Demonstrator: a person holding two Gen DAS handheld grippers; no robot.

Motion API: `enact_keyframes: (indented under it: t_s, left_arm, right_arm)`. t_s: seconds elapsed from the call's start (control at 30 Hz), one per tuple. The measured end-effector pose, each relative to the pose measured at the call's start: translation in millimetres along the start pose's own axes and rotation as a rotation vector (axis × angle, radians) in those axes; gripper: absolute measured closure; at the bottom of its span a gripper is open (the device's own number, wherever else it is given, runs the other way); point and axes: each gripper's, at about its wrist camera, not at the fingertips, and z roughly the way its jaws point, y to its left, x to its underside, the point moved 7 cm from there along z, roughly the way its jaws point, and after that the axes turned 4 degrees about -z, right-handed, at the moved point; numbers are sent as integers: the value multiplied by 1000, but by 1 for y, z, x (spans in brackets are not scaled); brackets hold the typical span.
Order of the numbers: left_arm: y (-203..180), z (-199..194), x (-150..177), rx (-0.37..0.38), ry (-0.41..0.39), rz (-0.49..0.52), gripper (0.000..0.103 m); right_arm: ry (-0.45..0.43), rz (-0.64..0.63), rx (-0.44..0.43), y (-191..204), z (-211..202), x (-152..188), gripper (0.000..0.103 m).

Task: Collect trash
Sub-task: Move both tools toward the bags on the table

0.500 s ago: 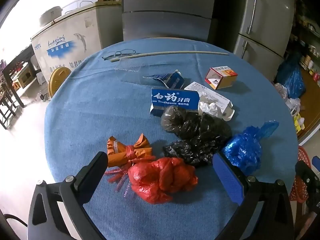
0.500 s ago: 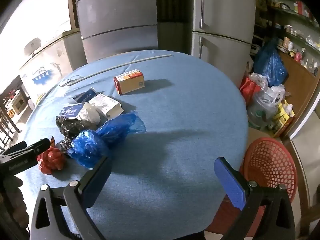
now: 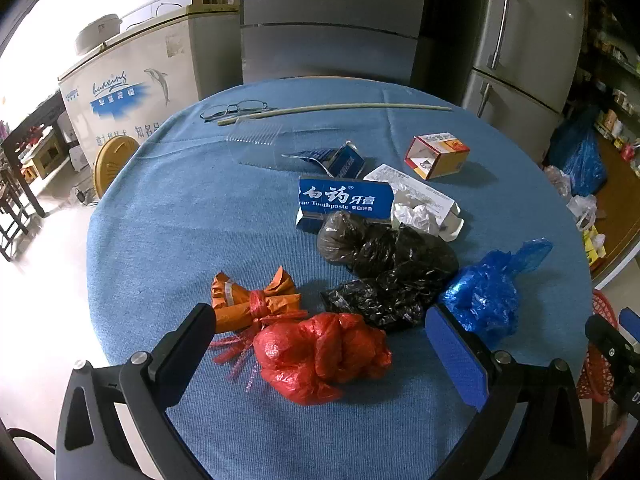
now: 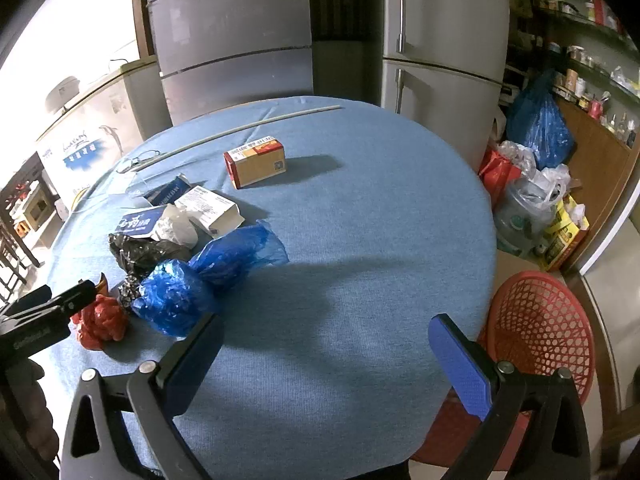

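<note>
Trash lies on a round blue table (image 3: 200, 220). A crumpled red bag (image 3: 320, 356) sits nearest, with my left gripper (image 3: 320, 316) open above it, a finger to each side and neither touching. Beside it are an orange wrapper bundle (image 3: 252, 300), black bags (image 3: 384, 268), a blue bag (image 3: 484, 292), a blue toothpaste box (image 3: 344, 200) and a red-orange carton (image 3: 438, 154). In the right wrist view my right gripper (image 4: 326, 328) hangs open over bare cloth (image 4: 360, 260), right of the blue bags (image 4: 176, 296). The red bag (image 4: 100, 320) lies under the left gripper's finger there.
A red mesh basket (image 4: 540, 324) stands on the floor beside the table's right edge. Glasses (image 3: 234, 109), a long thin stick (image 3: 340, 108) and a clear plastic lid (image 3: 260, 140) lie at the far side. Fridges (image 3: 520, 40) and a chest freezer (image 3: 132, 92) stand behind; bags (image 4: 536, 128) crowd the right wall.
</note>
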Motion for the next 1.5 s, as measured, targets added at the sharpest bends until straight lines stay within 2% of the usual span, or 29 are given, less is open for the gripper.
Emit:
enact_keyframes:
  t_s: [0.47,0.87,1.03,1.5]
  left_arm:
    - [3,-4,-2,16,-11,0,0]
    - [2,-18,-4,50,-36,2,0]
    - [9,-23,-6,44,-51,-6,0]
    - [32,-16,1,10,-42,-26,0]
  right_arm:
    - [-2,-4,-1,0,2,-1,0]
    - [-5,11,-41,7,2,-3,0]
    - [-28,24,-81,12,1,-7,0]
    - [18,-30,-87,31,12,-13,0]
